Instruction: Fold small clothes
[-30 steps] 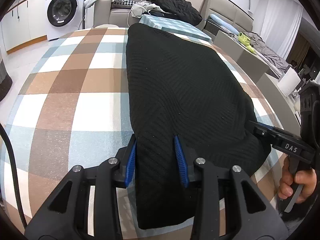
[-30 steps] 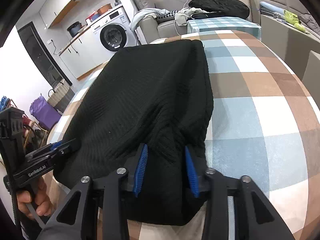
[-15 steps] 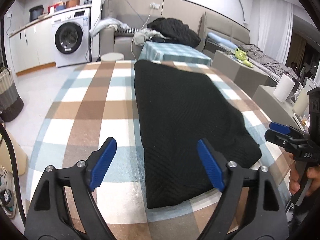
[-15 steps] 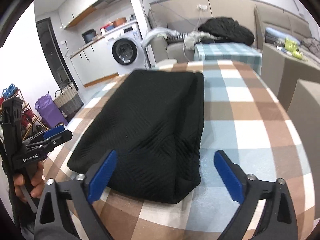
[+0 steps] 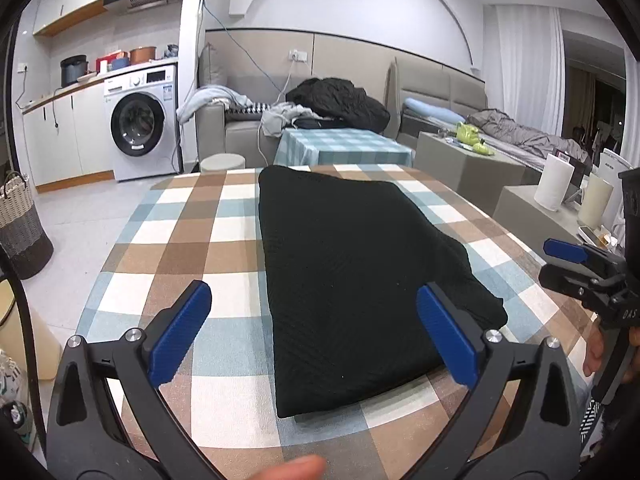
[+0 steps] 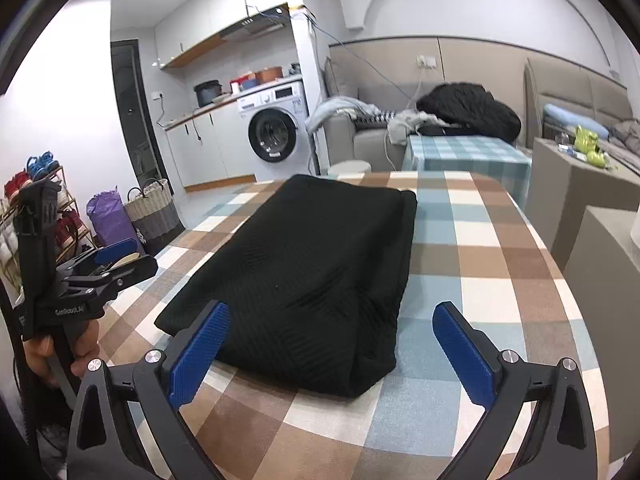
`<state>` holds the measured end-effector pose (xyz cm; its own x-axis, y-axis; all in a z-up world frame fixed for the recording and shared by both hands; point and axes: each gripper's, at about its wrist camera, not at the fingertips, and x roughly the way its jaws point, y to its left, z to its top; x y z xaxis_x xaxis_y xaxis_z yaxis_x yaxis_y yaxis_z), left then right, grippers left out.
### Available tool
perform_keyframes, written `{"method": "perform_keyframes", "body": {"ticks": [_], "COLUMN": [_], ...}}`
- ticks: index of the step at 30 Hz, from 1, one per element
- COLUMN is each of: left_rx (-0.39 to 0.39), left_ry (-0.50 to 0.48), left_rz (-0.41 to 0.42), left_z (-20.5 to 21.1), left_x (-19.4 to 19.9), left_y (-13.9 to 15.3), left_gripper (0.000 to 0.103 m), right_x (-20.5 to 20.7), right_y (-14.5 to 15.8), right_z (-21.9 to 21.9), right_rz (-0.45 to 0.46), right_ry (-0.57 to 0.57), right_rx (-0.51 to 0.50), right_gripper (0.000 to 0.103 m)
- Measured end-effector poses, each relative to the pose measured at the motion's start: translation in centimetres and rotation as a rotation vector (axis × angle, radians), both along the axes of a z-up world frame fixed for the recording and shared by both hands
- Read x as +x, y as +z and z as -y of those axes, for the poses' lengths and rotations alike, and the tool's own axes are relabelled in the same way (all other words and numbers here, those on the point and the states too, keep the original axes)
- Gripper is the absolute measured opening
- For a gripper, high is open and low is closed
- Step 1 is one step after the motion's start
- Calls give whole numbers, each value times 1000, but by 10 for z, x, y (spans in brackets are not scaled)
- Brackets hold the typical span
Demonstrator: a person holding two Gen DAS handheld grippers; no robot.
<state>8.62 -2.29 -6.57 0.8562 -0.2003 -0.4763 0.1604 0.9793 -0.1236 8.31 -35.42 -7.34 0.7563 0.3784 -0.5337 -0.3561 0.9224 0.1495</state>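
Left gripper [image 5: 314,334]: jaws opening, nothing pinched. Right gripper [image 6: 330,350]: blue pads spread wide, empty. Black knit garment [image 5: 352,272]: folded, flat on checked tablecloth [image 5: 208,240], just beyond both sets of fingertips, touching neither.

black ribbed knit garment [image 5: 352,272], apparently folded lengthwise, flat on checked tablecloth [image 5: 208,240]

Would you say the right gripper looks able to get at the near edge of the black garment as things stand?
Probably yes: the right gripper is open, and the black garment lies uncovered just ahead of it.
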Motion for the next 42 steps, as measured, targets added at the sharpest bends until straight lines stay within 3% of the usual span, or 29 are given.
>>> {"method": "perform_keyframes", "body": {"ticks": [12,42], "left_rx": [7,12], "left_ry": [21,-3], "left_rz": [40,76], "left_z": [-7,-9], "left_x": [-5,-4], "left_y": [-10,-21], "left_gripper": [102,102], "right_x": [-3,-11], "right_y": [-9,-12], "right_z": [-1,0], "right_rz": [94,170], "right_ry": [14,21], "right_rx": [27,17], "right_gripper": [103,103]}}
